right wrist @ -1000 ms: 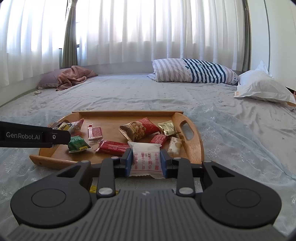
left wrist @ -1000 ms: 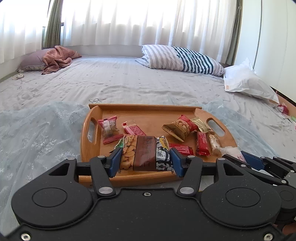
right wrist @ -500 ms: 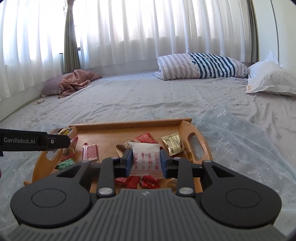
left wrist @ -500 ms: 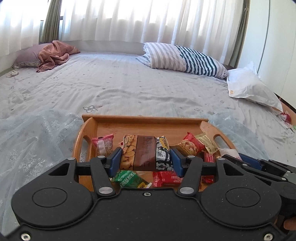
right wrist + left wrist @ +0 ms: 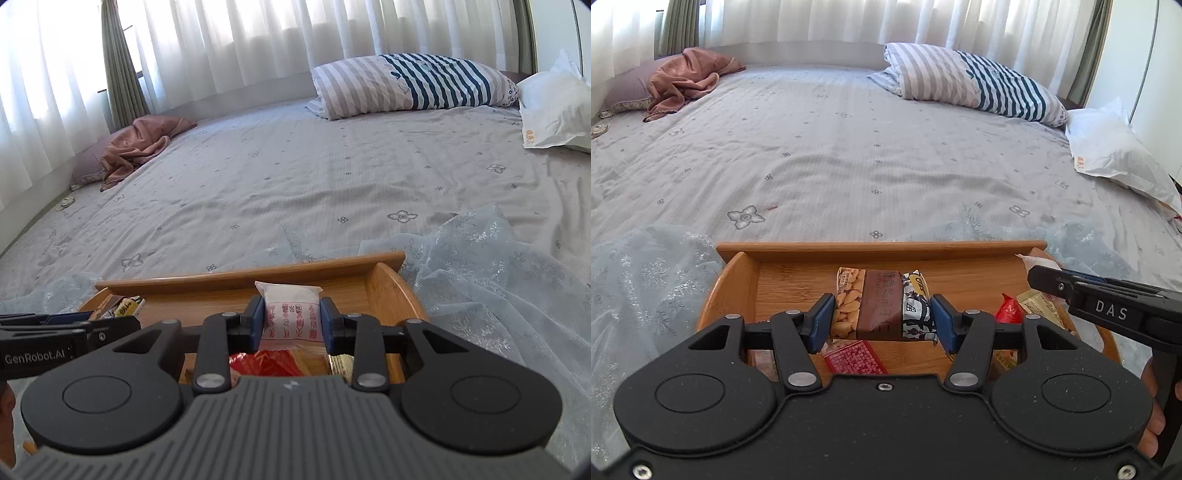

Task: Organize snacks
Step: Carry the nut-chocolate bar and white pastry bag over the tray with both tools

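Two claws over one oval wooden tray [image 5: 738, 266]: left claw [image 5: 882, 317] pinches one brown nut-printed snack packet [image 5: 879, 302]; right claw [image 5: 291, 321] pinches one white red-lettered packet [image 5: 291, 314].

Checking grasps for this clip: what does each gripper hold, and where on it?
The left gripper clamps the peanut bar packet across its long side edges. The right gripper clamps the white packet with red print across its side edges.

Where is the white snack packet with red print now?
In the right wrist view, the white packet sits clamped in the right gripper, above the wooden tray.
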Demonstrator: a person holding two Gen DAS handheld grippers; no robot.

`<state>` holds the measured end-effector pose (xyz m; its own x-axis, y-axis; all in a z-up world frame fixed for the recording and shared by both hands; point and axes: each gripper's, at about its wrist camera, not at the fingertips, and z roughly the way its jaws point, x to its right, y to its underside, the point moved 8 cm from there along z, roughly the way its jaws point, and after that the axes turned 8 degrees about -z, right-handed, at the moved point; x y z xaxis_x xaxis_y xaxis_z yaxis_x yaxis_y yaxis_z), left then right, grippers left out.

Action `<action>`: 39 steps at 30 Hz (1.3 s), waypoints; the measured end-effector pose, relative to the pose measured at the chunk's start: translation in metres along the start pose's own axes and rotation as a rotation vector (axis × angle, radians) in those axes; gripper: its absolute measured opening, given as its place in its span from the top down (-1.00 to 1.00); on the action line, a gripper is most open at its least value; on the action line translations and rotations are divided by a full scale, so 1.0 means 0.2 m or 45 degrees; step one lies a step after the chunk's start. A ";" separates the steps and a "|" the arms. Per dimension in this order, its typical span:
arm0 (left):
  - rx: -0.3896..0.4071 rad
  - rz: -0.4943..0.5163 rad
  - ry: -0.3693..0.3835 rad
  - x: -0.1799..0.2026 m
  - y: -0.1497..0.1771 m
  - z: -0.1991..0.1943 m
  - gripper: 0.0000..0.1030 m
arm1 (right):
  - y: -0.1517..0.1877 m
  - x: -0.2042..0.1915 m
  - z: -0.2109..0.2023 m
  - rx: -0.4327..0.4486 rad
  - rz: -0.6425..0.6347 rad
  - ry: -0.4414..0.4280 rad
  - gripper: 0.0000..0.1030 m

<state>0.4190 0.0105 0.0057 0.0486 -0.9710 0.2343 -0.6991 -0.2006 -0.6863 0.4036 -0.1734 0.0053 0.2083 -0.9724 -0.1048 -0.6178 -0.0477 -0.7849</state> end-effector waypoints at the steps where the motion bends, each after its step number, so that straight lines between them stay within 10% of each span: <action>1: -0.004 0.008 -0.012 0.00 0.00 0.03 -0.04 | -0.01 0.00 0.03 -0.011 0.007 0.000 0.29; 39: -0.038 0.093 -0.125 0.03 0.05 0.31 -0.29 | 0.05 0.03 0.27 -0.067 -0.017 0.013 0.09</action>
<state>0.4575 -0.0059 -0.0428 0.0654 -0.9912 0.1147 -0.7240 -0.1262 -0.6782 0.4396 -0.1669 -0.0360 0.2091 -0.9739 -0.0885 -0.6540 -0.0720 -0.7531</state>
